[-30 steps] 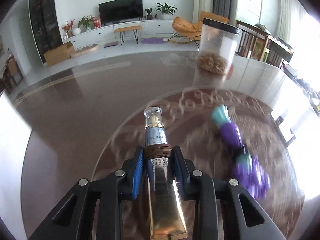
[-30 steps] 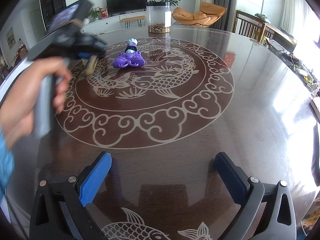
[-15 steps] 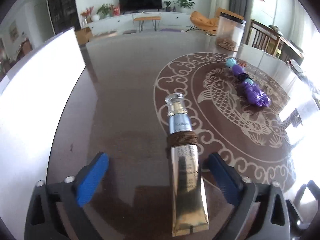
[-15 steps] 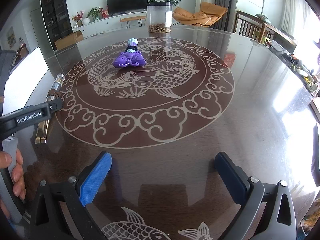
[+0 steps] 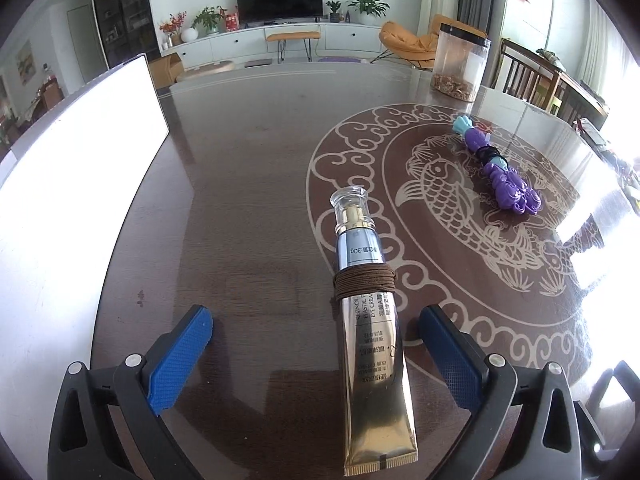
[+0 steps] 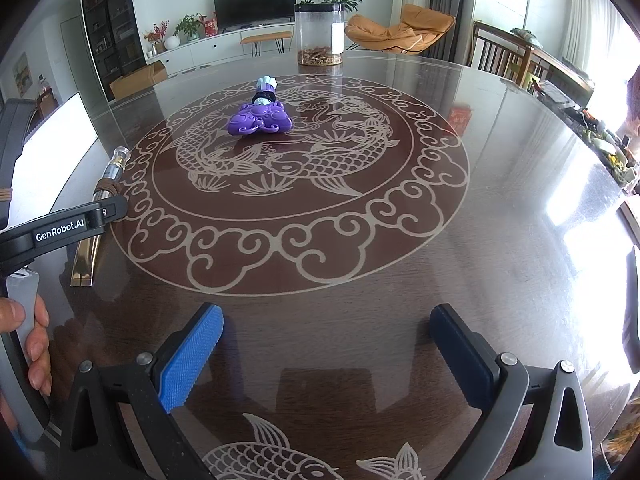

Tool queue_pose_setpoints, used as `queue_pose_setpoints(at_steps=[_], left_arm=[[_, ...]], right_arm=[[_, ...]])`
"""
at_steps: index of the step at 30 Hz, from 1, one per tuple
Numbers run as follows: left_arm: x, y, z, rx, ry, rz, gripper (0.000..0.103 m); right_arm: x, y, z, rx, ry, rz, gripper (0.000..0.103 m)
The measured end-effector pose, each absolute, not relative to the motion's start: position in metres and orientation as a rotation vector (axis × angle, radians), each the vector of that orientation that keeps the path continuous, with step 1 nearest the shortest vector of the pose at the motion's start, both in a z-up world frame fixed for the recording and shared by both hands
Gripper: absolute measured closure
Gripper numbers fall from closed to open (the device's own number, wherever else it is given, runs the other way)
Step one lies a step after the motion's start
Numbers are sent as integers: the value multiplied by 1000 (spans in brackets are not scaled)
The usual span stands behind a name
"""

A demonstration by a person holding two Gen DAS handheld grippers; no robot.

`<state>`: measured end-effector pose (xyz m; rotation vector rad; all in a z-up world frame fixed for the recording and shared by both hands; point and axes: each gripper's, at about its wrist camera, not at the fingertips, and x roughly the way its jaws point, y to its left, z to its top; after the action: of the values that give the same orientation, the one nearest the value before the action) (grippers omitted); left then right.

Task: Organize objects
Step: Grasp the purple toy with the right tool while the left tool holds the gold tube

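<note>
A gold and silver cream tube with a brown hair tie wound round it lies on the dark round table, cap pointing away. My left gripper is open, its blue pads on either side of the tube and apart from it. The tube also shows at the left of the right wrist view, partly behind the left gripper. A purple octopus toy lies near the table's middle; it also shows in the left wrist view. My right gripper is open and empty over the table's near side.
A clear jar with brown bits stands at the table's far side. A white board lies along the table's left edge. Wooden chairs stand at the right. The table is glossy with a fish pattern.
My left gripper opened and let go of the tube, which now lies on the table near its left side. The gripper has drawn back a little. The right gripper has not moved.
</note>
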<state>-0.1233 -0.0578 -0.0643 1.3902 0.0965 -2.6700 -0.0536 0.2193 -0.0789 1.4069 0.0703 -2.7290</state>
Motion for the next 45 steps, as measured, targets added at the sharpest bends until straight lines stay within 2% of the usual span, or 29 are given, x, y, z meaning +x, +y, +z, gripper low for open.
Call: queue_pose_setpoints(at_steps=[13,22,26,28,30,31,32,34,45], left_arm=[[-113,-68,-62,1393,78,-2693,0],[-118,-64,-58,1390,80,-2691,0],[-119,-63,-59,1390,81,-2690,0],[-119,-63,-59,1390,81,-2690,0],[-119,-63,-59,1390,81,-2690,0],[-119,-63,-59,1390,80,-2690,0],[-119,-63,-59,1389,81,-2690,0],[-119,-63,-59,1390,81,-2690,0],[-120,-63,-59,1389,81,-2690,0]], right_arm=[[-63,221,-76,1406,45,-2663,0],[-215,202,-46,1376,-36,-2525,1],[-267,174,-61,1433,-32,-2470,19],[-280,158,-66,1430,33,-2481,22],[-280,143,-67,1396,142,-2501,37],[-278,141,-66,1382,181,-2517,60],[-274,143,-65,1371,198,-2524,76],[-261,154,-65,1350,182,-2524,79],[-110,220,-63,1258,76,-2645,79]])
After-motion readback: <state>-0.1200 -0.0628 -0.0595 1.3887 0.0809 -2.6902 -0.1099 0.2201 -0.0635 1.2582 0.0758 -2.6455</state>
